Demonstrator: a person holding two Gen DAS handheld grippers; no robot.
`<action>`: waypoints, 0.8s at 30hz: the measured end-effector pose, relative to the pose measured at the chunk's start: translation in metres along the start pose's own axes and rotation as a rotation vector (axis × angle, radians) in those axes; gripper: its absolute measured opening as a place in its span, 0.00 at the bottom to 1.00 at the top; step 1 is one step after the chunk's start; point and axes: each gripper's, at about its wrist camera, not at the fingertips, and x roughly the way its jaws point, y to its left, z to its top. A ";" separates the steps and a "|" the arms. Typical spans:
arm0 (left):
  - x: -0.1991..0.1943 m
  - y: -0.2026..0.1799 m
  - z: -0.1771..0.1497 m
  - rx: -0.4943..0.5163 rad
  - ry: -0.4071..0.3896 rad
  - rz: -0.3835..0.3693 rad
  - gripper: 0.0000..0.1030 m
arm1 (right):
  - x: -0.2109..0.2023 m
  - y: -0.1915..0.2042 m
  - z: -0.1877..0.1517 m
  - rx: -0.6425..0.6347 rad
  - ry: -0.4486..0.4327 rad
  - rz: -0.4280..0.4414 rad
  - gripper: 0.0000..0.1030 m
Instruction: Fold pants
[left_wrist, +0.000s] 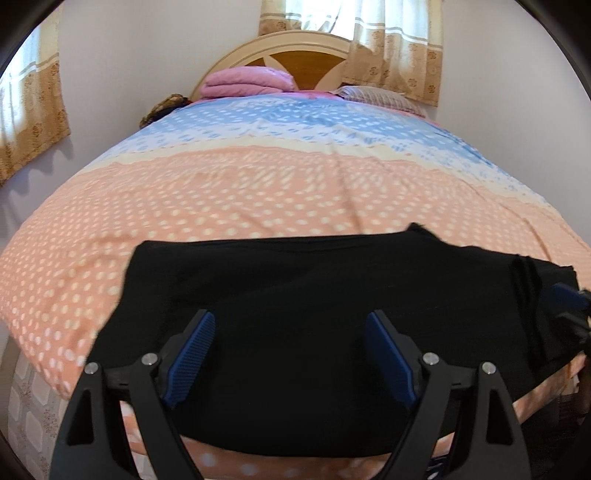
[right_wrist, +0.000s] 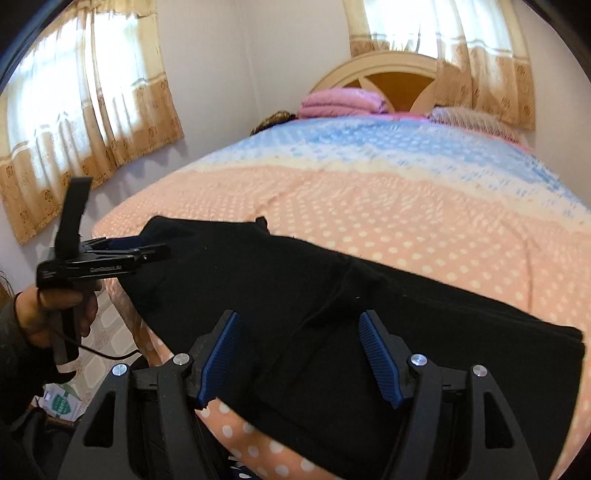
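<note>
Black pants lie folded into a long band across the near edge of the bed. My left gripper hangs over their middle, jaws wide apart, with nothing pressed between the blue pads. In the right wrist view the pants run from upper left to lower right. My right gripper stands open above a seam ridge in the cloth. The left gripper, held by a hand, shows side-on near the pants' left end. At the right edge of the left wrist view, the right gripper is partly seen.
The bed cover is orange with white dots, turning blue farther back. A folded pink blanket and a pillow lie by the headboard. Curtains hang on the left wall. Tiled floor and a small box lie beside the bed.
</note>
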 end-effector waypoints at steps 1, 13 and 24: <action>0.000 0.004 -0.001 -0.005 0.004 0.004 0.84 | -0.001 0.000 0.001 0.005 0.001 0.002 0.67; -0.010 0.099 -0.014 -0.113 -0.027 0.116 0.85 | -0.012 -0.013 -0.021 0.059 -0.012 -0.026 0.67; 0.009 0.106 -0.027 -0.197 -0.026 -0.050 0.69 | -0.011 -0.009 -0.025 0.069 -0.017 -0.030 0.67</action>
